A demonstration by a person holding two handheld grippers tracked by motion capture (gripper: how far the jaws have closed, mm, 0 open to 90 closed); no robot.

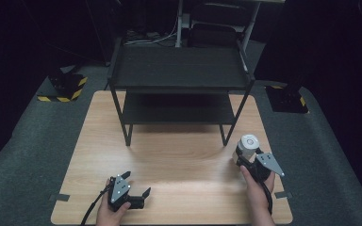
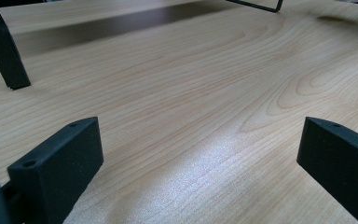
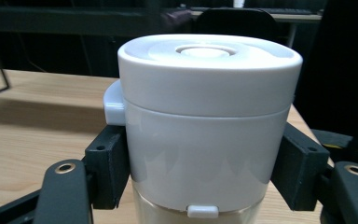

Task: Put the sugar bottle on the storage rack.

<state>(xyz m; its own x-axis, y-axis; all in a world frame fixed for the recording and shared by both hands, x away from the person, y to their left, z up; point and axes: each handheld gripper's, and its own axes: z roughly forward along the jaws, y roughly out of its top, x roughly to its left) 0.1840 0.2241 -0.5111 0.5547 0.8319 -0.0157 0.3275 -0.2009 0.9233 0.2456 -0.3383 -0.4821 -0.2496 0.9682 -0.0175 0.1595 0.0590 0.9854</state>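
Observation:
A white lidded jar (image 1: 247,146) with a clear lower body stands upright at the right of the wooden table (image 1: 179,160), by the rack's front right leg. My right gripper (image 1: 250,160) is shut on it; in the right gripper view both black jaws press the sides of the jar (image 3: 205,126) just under its white lid. My left gripper (image 1: 139,186) rests low at the table's front left, open, with nothing between its fingers (image 2: 56,168) but bare wood.
A black two-shelf metal rack (image 1: 179,75) stands on the far half of the table, its legs (image 1: 128,136) in front. One rack leg (image 2: 2,51) rises at the left gripper view's upper left. Grey carpet surrounds the table; black-and-yellow striped bases (image 1: 66,89) sit beyond.

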